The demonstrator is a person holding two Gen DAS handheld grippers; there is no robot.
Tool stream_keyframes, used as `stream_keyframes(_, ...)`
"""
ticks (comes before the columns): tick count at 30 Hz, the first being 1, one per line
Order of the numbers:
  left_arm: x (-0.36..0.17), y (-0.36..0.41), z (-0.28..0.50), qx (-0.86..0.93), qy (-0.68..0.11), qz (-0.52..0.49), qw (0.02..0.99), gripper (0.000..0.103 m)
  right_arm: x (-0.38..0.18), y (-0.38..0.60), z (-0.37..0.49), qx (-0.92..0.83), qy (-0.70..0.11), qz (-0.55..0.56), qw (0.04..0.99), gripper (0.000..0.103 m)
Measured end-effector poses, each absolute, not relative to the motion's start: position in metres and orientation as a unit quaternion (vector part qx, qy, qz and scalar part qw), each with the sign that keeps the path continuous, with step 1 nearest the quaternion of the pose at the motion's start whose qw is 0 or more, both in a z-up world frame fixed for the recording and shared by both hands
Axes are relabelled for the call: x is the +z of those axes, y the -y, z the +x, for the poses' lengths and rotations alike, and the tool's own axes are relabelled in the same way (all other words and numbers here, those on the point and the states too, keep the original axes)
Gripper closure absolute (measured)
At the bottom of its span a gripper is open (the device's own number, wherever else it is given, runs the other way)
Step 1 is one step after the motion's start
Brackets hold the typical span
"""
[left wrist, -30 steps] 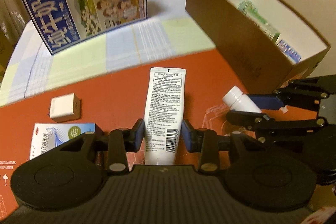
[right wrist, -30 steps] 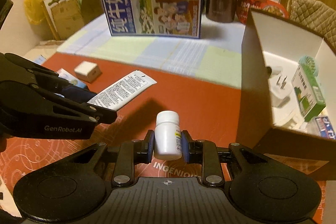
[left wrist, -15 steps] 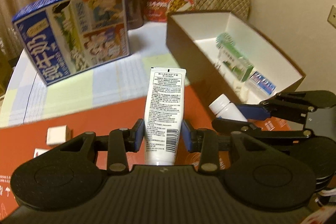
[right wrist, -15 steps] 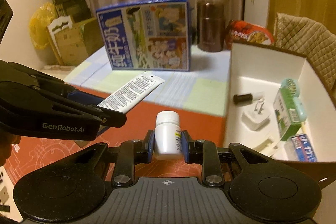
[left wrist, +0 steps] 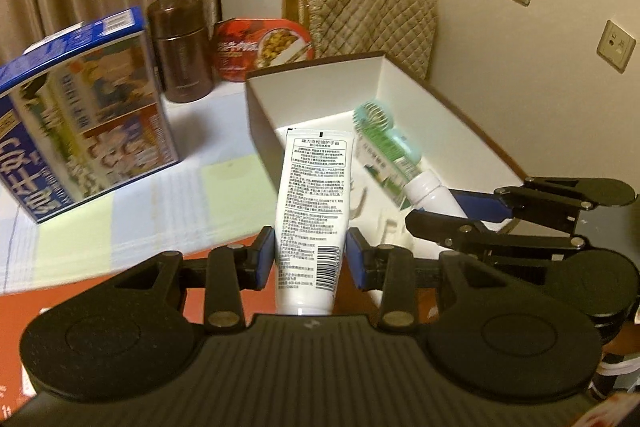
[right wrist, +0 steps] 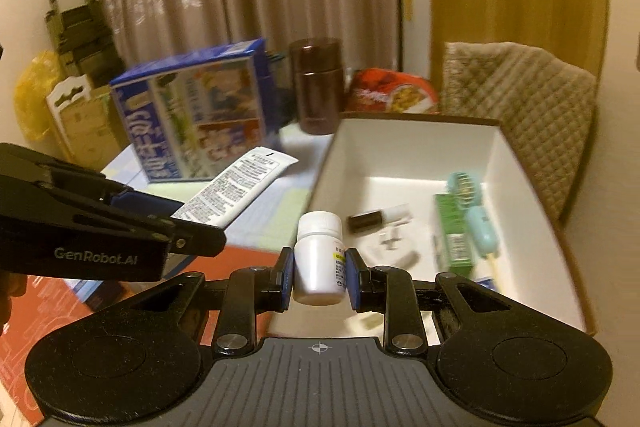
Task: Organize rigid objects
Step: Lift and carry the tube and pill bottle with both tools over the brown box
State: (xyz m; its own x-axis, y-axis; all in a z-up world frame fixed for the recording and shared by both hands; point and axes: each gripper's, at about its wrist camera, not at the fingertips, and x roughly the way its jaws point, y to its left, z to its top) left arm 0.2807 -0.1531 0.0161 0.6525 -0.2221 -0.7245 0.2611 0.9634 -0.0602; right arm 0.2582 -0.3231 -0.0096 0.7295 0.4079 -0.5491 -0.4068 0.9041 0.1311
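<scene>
My left gripper (left wrist: pixel 311 255) is shut on a white printed tube (left wrist: pixel 312 203), held in the air with its far end over the near corner of the brown box with a white inside (left wrist: pixel 452 115). My right gripper (right wrist: pixel 319 273) is shut on a small white pill bottle (right wrist: pixel 319 259), held above the box's near left edge (right wrist: pixel 324 171). The tube (right wrist: pixel 236 189) and left gripper (right wrist: pixel 172 227) show at the left of the right wrist view. The bottle (left wrist: pixel 430 193) shows in the left wrist view too.
In the box lie a green carton (right wrist: pixel 452 235), a teal handheld fan (right wrist: pixel 476 215), a small dark vial (right wrist: pixel 376 219) and a white plug (right wrist: pixel 394 239). A blue milk carton (left wrist: pixel 84 119), a brown jar (left wrist: pixel 182 47) and a red snack pack (left wrist: pixel 260 47) stand behind. A quilted chair (left wrist: pixel 372 15) stands behind the box.
Both grippers have risen from the red mat and moved forward toward the box, carrying the tube and the pill bottle. Both now hang at the box's near edge.
</scene>
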Motion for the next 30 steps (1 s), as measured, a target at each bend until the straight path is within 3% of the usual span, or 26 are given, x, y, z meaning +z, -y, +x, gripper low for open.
stream_keyframes(13,0.012,0.205,0.342,-0.140,-0.404,0.010,0.904,0.070,-0.010,0.375,0.329,0.197,-0.303,0.023,0.932,0.079)
stream_keyframes(30,-0.018,0.215,0.441,-0.099,-0.435,0.014,0.895,0.070,-0.034,0.382,0.431,0.207,-0.331,0.052,0.919,0.079)
